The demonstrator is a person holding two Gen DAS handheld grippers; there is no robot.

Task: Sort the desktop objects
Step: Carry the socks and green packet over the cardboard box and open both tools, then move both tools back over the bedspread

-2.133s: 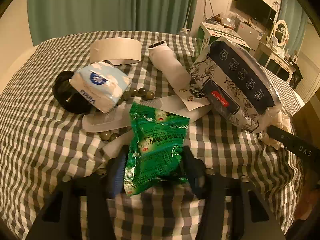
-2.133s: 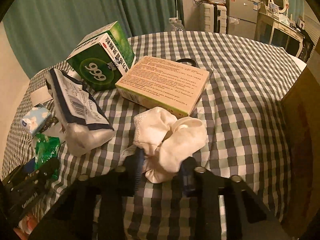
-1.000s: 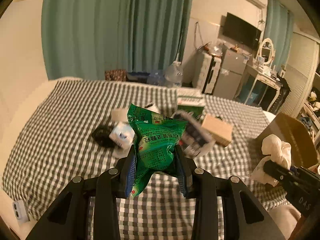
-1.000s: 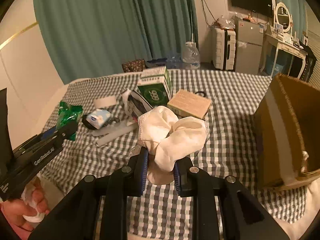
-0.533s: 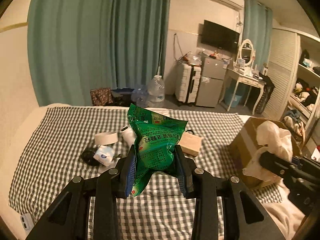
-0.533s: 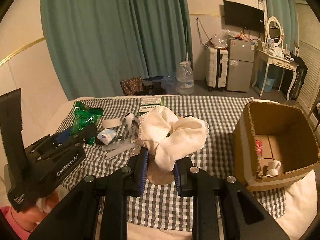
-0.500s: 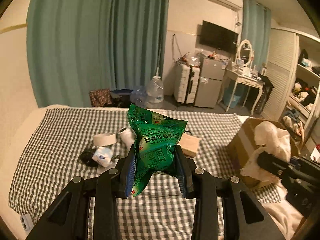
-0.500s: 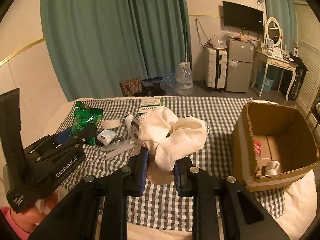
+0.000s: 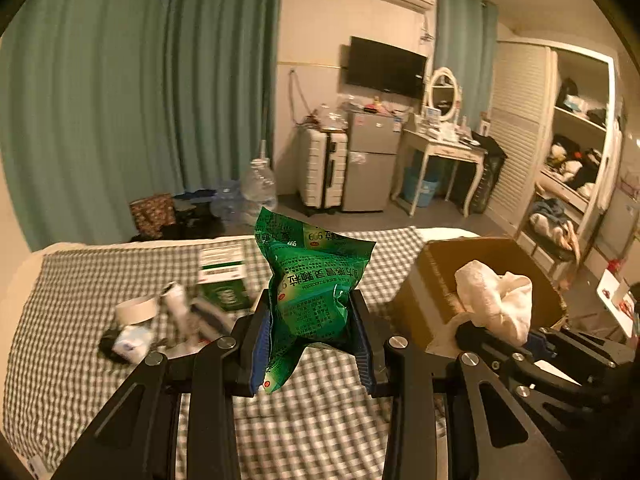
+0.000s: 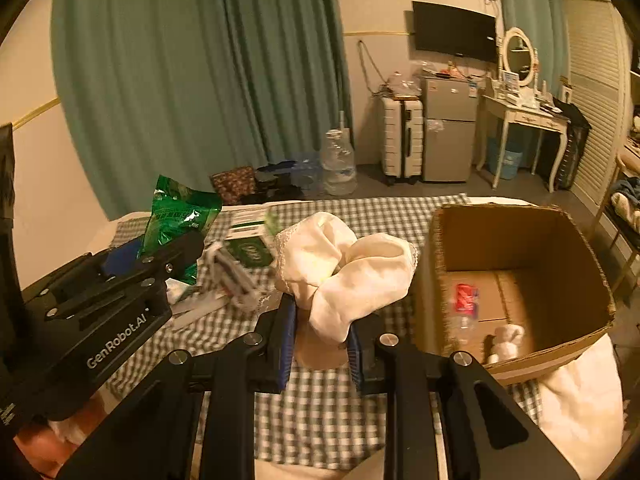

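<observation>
My left gripper (image 9: pixel 312 344) is shut on a green medicine packet (image 9: pixel 314 292) and holds it high above the checkered bed; the packet also shows in the right wrist view (image 10: pixel 176 216). My right gripper (image 10: pixel 320 344) is shut on a bunched white cloth (image 10: pixel 344 268), also high up and just left of an open cardboard box (image 10: pixel 560 236). In the left wrist view the cloth (image 9: pixel 496 300) hangs in front of the box (image 9: pixel 436 276). The box holds a red-labelled bottle (image 10: pixel 464 300) and a small white item (image 10: pixel 506 340).
On the checkered cover (image 9: pixel 80 280) lie a green medicine box (image 9: pixel 224 280), a tape roll (image 9: pixel 136 308), a white tube (image 9: pixel 176 300), a tissue pack (image 9: pixel 130 340) and a dark floral pouch (image 10: pixel 236 276). Curtains, a water jug, a suitcase and a fridge stand behind.
Both grippers have kept rising and have shifted right with their loads. The cardboard box is now closer and larger in both views.
</observation>
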